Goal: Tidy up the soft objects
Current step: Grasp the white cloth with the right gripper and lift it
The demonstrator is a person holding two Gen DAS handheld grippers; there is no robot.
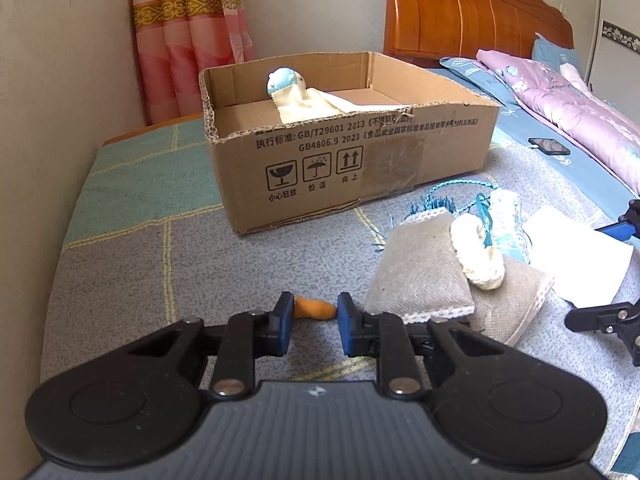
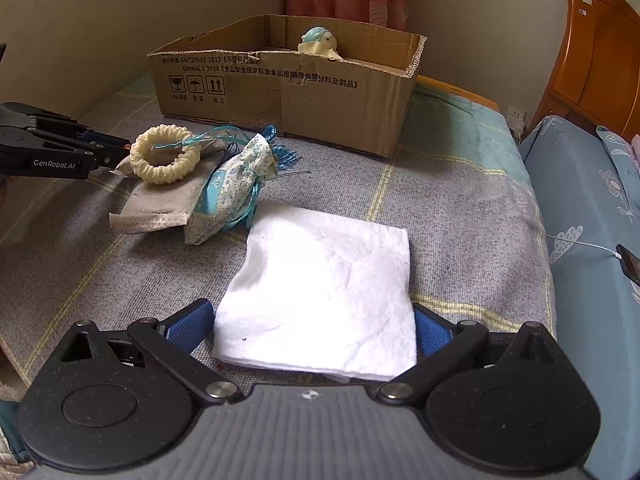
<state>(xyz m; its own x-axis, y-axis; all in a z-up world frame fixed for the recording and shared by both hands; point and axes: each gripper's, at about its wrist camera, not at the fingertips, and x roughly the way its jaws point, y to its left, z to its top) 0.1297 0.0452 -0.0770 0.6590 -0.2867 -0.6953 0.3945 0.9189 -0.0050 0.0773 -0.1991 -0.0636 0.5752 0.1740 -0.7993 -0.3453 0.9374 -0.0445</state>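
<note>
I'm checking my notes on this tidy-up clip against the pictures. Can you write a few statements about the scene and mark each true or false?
1. The cardboard box already holds a blue-and-white plush toy. True.
2. The white cloth lies inside the box. False: it lies on the bed cover, between the open fingers of the right gripper.
3. The cream knitted ring rests on a grey pouch. True.
4. The left gripper is clamped on the ring. False: it is open, with a small orange thing between its fingers.
</note>
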